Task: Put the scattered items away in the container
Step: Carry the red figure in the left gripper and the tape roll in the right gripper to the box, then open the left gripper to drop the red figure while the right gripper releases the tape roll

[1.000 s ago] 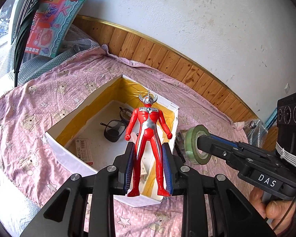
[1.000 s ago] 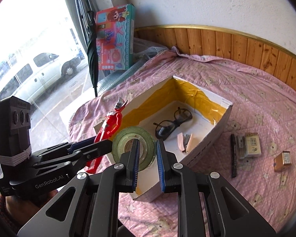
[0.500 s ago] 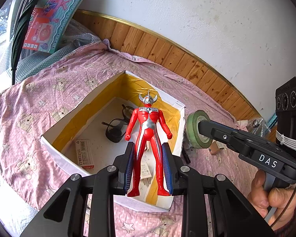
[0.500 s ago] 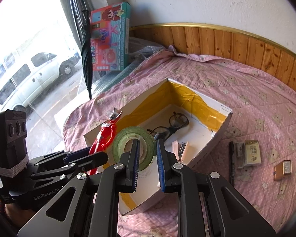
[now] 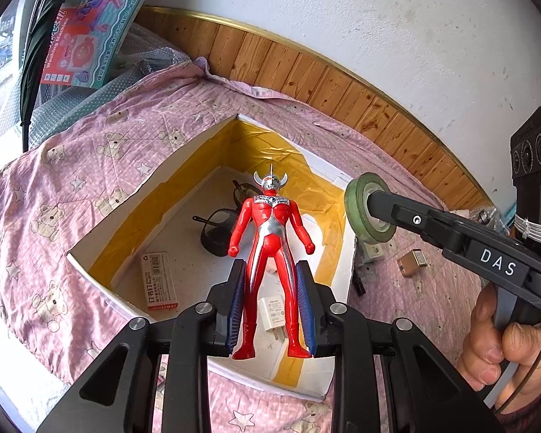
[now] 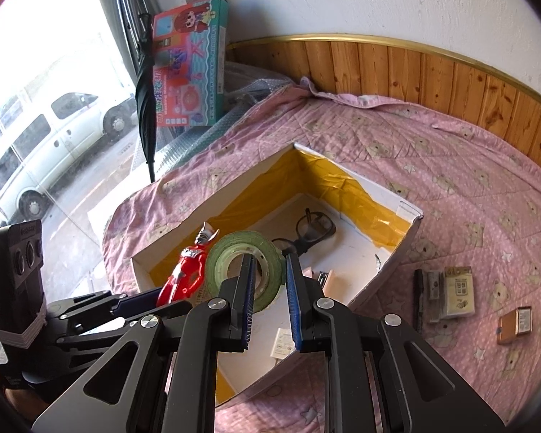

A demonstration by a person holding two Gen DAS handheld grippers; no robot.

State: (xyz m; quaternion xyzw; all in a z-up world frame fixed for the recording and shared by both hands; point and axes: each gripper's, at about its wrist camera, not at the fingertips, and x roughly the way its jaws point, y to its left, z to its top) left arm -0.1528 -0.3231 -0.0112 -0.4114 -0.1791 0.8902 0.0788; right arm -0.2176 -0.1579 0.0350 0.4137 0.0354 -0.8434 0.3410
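A white box with yellow-taped inner walls [image 5: 184, 187] [image 6: 396, 256] sits on a pink bear-print quilt [image 5: 72, 166]. Lying inside are black glasses [image 5: 216, 231] [image 6: 313, 227], a staple packet [image 5: 158, 281] and a white charger [image 5: 274, 310]. My left gripper [image 5: 269, 265] is shut on the legs of a red and silver toy figure [image 5: 270, 238] [image 6: 185, 274], held above the box's near end. My right gripper [image 6: 270, 258] is shut on the wall of a green tape roll [image 6: 227, 256] [image 5: 357, 213], one finger through its hole, over the box's right rim.
On the quilt right of the box lie a black pen [image 6: 418, 296], a pale packet [image 6: 458, 288] and a small brown box [image 6: 515, 324]. A toy carton [image 6: 187, 65] and a folded umbrella [image 6: 146, 90] lean by the window. Wood panelling [image 6: 414, 68] bounds the far side.
Both grippers have moved in over the box with their loads. The tape roll has gone from beside the box to above its right rim. Both grips are unchanged.
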